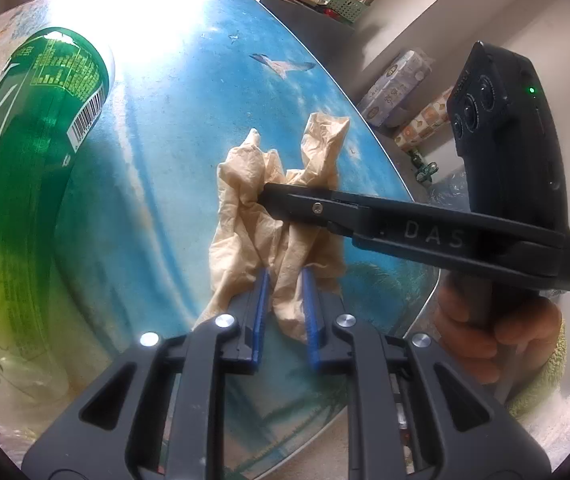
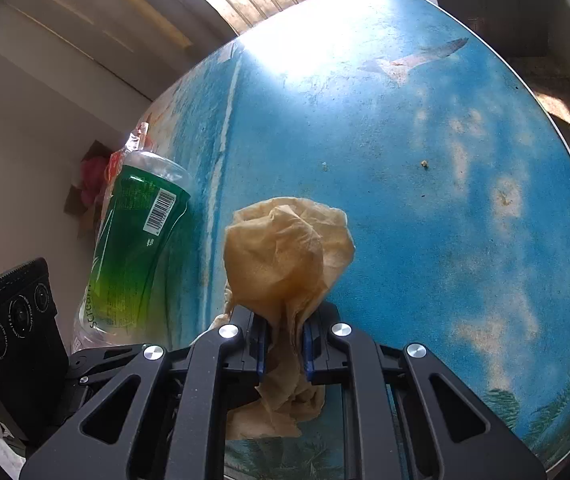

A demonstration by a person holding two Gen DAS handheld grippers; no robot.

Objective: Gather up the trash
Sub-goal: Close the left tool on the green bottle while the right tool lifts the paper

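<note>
Left gripper (image 1: 285, 308): we are pinching the crumpled tan paper (image 1: 281, 216) at its near end.
Right gripper (image 2: 283, 340): we are clamping the same paper.
Green bottle (image 2: 137, 248): lying left on the blue table (image 2: 425, 160).

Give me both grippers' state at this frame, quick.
Left gripper: closed on the crumpled brown napkin.
Right gripper: closed on the same napkin, gripping another part of it.
</note>
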